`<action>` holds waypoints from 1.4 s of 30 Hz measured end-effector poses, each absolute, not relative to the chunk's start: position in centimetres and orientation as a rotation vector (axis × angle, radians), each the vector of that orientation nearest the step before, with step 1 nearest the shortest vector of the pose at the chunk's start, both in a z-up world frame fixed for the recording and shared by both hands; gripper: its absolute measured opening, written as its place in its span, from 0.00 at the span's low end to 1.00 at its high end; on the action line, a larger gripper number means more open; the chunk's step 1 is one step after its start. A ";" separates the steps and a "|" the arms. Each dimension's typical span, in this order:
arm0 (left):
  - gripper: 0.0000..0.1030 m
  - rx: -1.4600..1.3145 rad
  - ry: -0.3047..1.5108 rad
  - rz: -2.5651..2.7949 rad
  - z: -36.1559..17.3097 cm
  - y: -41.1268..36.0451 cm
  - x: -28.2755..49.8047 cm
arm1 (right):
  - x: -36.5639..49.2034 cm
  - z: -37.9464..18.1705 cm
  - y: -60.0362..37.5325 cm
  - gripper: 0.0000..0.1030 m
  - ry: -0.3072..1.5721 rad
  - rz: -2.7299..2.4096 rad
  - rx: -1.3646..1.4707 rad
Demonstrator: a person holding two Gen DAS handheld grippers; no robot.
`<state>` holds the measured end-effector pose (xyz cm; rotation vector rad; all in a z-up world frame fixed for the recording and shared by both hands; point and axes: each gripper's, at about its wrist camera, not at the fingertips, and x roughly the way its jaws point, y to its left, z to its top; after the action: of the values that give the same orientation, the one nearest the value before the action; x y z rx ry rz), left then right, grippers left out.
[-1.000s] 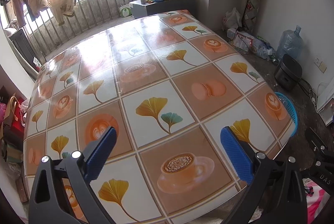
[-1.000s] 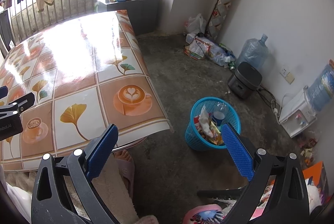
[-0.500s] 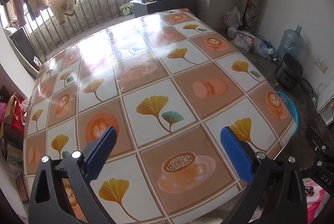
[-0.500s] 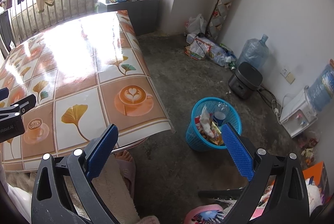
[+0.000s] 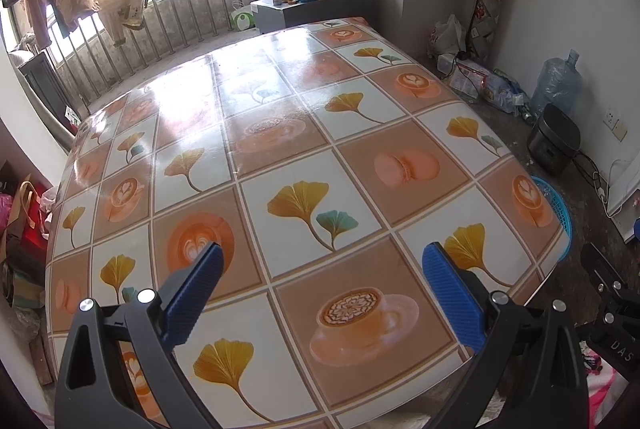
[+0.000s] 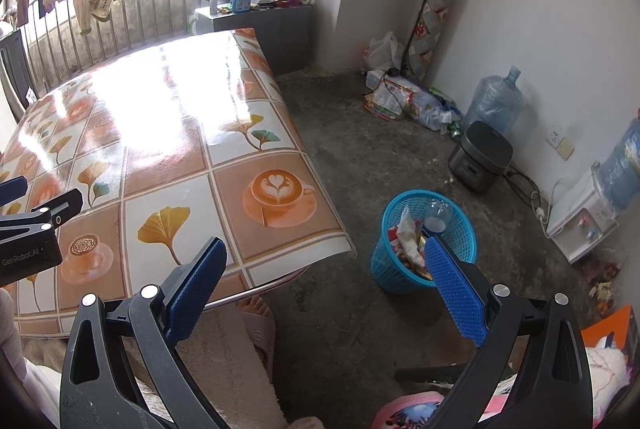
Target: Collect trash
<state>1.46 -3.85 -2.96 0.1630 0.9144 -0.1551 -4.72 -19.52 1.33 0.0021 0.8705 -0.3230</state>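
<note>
A blue mesh trash basket point(image 6: 464, 229) stands on the floor right of the table, holding wrappers and a plastic bottle point(image 6: 438, 213). Its rim point(image 5: 558, 205) peeks past the table's right edge in the left wrist view. My left gripper point(image 5: 322, 285) hovers open over the near end of the table point(image 5: 280, 149), which has a shiny cloth printed with coffee cups and ginkgo leaves; nothing lies between its fingers. My right gripper point(image 6: 324, 277) is open and empty, above the floor between the table corner and the basket. The left gripper point(image 6: 28, 225) shows at the left edge of the right wrist view.
Along the right wall lie bags and litter point(image 6: 408, 97), a water jug point(image 6: 496, 101) and a black rice cooker point(image 6: 480, 157). A grey cabinet point(image 5: 316, 5) with bottles stands past the table's far end. A person's foot in a slipper point(image 6: 256, 313) is under the table edge.
Both views shift slightly; the table and basket sit a little lower and nearer in frame. Both grippers stay open and empty.
</note>
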 end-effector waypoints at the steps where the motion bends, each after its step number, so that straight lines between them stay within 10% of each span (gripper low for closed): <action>1: 0.95 0.166 0.914 -0.155 -2.9 -3.9 1.4 | -4.8 1.4 -19.4 0.92 0.866 -0.322 0.001; 42: 0.95 0.220 0.887 -0.153 -1.9 -5.0 0.9 | -6.2 1.3 -20.5 0.92 0.831 -0.317 0.053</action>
<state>0.90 -4.95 -1.91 0.2202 0.8873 -0.1530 -6.16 -20.51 1.26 0.0529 0.8312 -0.3166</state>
